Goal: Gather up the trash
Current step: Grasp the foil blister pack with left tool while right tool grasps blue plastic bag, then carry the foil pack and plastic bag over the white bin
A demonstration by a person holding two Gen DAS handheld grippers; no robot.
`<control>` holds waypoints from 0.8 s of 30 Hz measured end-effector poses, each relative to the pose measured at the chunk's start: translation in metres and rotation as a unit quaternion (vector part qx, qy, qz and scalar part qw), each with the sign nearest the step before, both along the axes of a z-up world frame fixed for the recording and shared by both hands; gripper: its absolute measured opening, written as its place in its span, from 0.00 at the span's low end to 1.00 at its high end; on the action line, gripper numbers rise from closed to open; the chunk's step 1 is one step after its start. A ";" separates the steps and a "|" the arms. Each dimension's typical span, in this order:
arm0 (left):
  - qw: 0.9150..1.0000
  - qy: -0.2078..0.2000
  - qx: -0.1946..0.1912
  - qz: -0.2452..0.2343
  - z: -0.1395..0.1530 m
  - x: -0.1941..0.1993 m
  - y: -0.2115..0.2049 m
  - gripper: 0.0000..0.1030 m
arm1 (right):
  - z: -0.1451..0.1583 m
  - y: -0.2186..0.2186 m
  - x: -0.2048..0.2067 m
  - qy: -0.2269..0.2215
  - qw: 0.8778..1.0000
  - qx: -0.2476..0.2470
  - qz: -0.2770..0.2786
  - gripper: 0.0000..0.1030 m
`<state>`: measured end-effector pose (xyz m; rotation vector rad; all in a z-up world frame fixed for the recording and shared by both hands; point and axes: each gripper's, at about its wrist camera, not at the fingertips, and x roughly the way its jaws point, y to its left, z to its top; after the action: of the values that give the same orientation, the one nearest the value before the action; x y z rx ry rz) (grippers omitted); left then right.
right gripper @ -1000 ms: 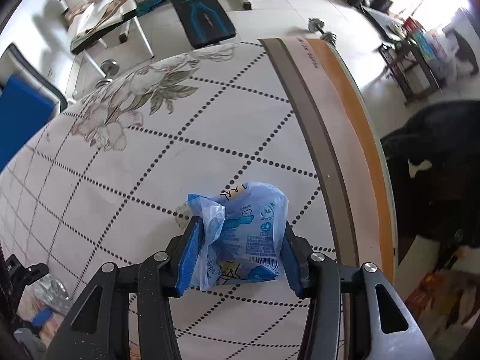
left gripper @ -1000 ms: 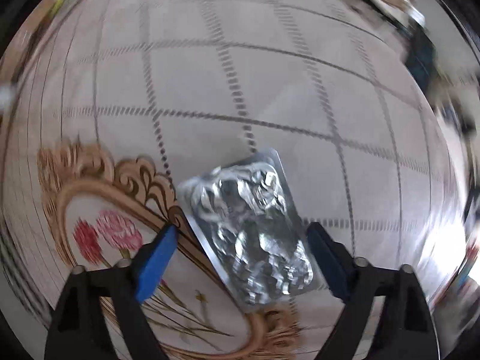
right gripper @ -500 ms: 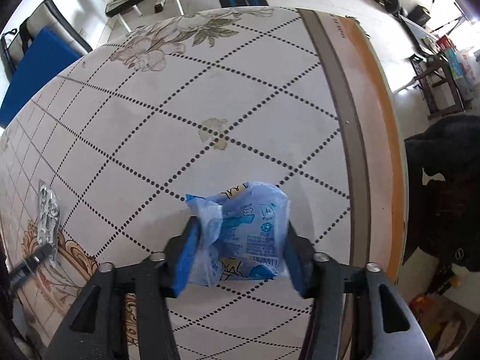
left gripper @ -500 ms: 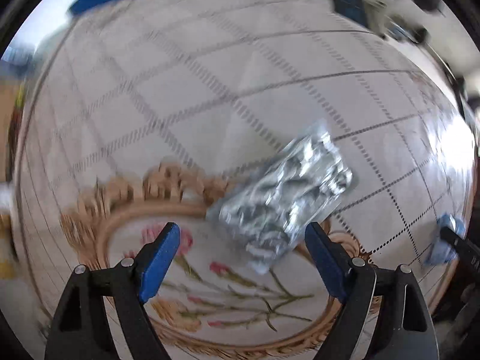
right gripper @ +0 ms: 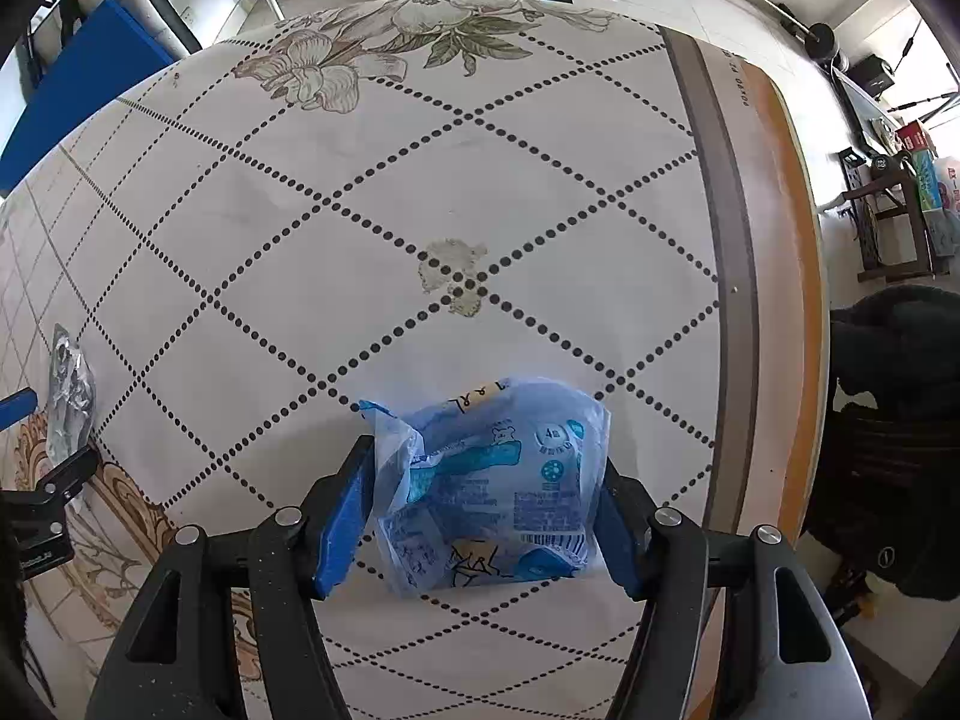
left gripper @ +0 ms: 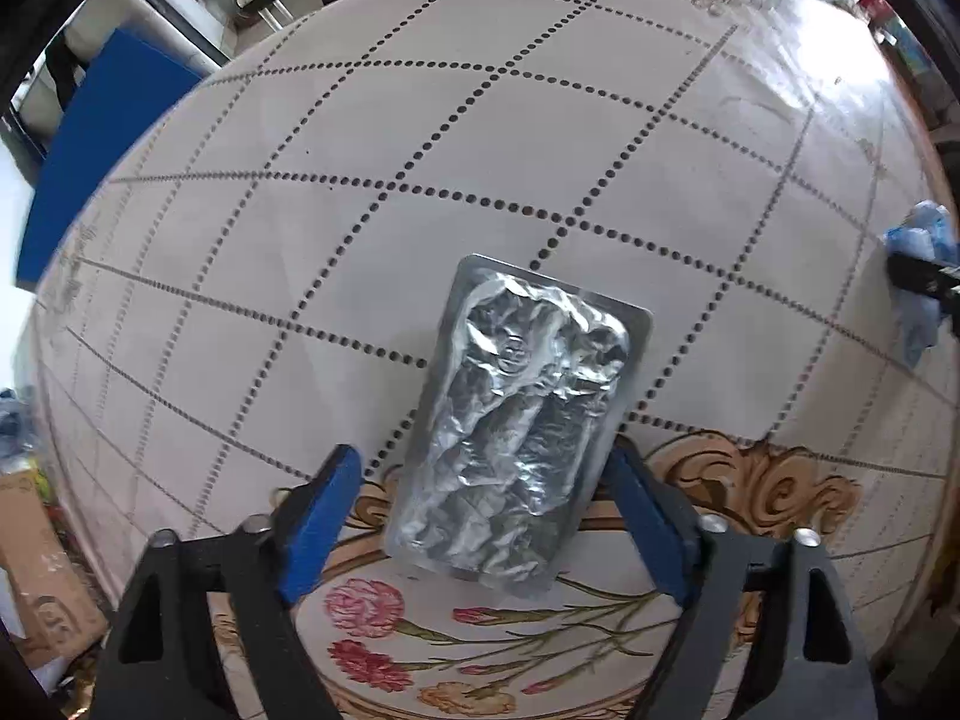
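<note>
Left gripper [left gripper: 480,504]: you are holding it wide, the blue pads straddling the foil blister pack [left gripper: 522,420]; the right pad is sitting against or very near the pack's edge, and the left pad is standing clear of it.
Foil blister pack: it is lying flat on the tablecloth [left gripper: 420,138], where the dotted grid meets the gilt floral border.
Right gripper [right gripper: 480,516]: you are clamping the blue plastic wrapper [right gripper: 498,480], both pads pressing its crumpled sides.
Blue plastic wrapper: it is sitting between the pads, just above the cloth, near the table's orange edge band [right gripper: 792,300].
Step in hand, as judged: you are lining up the pickup of the pack.
Technique: you are best centring the pack between the pads, lowering until the tips graze the cloth, then closing slowly across its narrow width, since thin foil is likely to buckle or skid.
Caution: you are carrying a light wrapper, so be keeping that squeeze steady.
</note>
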<state>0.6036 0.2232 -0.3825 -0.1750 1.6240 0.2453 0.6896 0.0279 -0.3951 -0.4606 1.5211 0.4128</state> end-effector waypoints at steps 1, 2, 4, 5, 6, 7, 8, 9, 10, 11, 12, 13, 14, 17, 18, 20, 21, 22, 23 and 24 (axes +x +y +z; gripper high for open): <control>1.000 0.000 -0.005 0.002 -0.002 -0.009 0.008 0.65 | 0.000 0.001 -0.001 0.000 1.000 0.001 0.002 0.62; 1.000 -0.002 -0.002 0.002 0.000 -0.024 0.013 0.65 | -0.001 0.007 0.002 0.000 1.000 0.002 0.004 0.61; 1.000 -0.006 0.004 0.005 0.001 -0.026 0.009 0.64 | 0.001 0.010 -0.001 0.000 1.000 0.005 0.009 0.54; 1.000 -0.007 0.004 0.014 0.000 -0.031 0.007 0.63 | 0.003 0.010 -0.004 -0.002 1.000 0.006 0.013 0.51; 1.000 -0.008 0.004 0.024 0.001 -0.036 0.004 0.63 | 0.008 0.011 -0.009 -0.004 1.000 0.009 0.015 0.46; 0.999 -0.011 0.008 0.029 0.002 -0.039 0.001 0.62 | 0.009 0.012 -0.011 -0.006 1.000 0.011 0.017 0.43; 0.999 -0.013 0.014 0.032 0.000 -0.052 -0.012 0.62 | 0.011 0.013 -0.013 -0.006 1.000 0.013 0.019 0.42; 0.999 -0.016 0.019 0.038 0.002 -0.053 -0.015 0.62 | 0.012 0.013 -0.014 -0.008 1.000 0.017 0.019 0.40; 0.999 -0.020 0.018 0.043 0.004 -0.057 -0.016 0.62 | 0.014 0.013 -0.016 -0.008 1.000 0.022 0.018 0.38; 0.998 -0.026 0.016 0.050 0.009 -0.062 -0.022 0.62 | 0.016 0.012 -0.017 -0.009 0.999 0.026 0.017 0.37; 0.998 -0.029 0.019 0.056 0.013 -0.067 -0.024 0.62 | 0.019 0.011 -0.018 -0.010 0.999 0.031 0.016 0.35; 0.997 -0.033 0.017 0.062 0.017 -0.071 -0.027 0.62 | 0.022 0.008 -0.019 -0.009 0.999 0.038 0.014 0.33; 0.997 -0.038 0.012 0.069 0.020 -0.072 -0.029 0.62 | 0.024 0.006 -0.021 -0.007 0.999 0.047 0.011 0.32; 0.995 -0.049 0.011 0.084 0.032 -0.082 -0.033 0.62 | 0.033 -0.005 -0.025 -0.001 0.997 0.075 0.004 0.29; 0.995 -0.055 0.011 0.088 0.037 -0.086 -0.037 0.62 | 0.037 -0.007 -0.029 0.002 0.997 0.083 0.003 0.28; 0.993 -0.065 0.015 0.093 0.049 -0.093 -0.043 0.62 | 0.041 -0.011 -0.035 0.005 0.995 0.096 0.002 0.28; 0.992 -0.073 0.016 0.099 0.057 -0.097 -0.047 0.62 | 0.046 -0.013 -0.040 0.007 0.995 0.102 0.003 0.27; 0.991 -0.079 0.016 0.103 0.056 -0.111 -0.047 0.62 | 0.052 -0.013 -0.041 0.009 0.994 0.108 0.004 0.27; 0.990 -0.087 0.017 0.108 0.064 -0.118 -0.046 0.62 | 0.055 -0.016 -0.047 0.011 0.993 0.116 0.004 0.27; 0.989 -0.096 0.017 0.113 0.073 -0.127 -0.042 0.62 | 0.057 -0.019 -0.048 0.012 0.993 0.121 0.003 0.27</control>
<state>0.4767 0.1811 -0.3094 -0.3472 1.4070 0.4180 0.6413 0.0088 -0.3385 -0.2712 1.4713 0.6016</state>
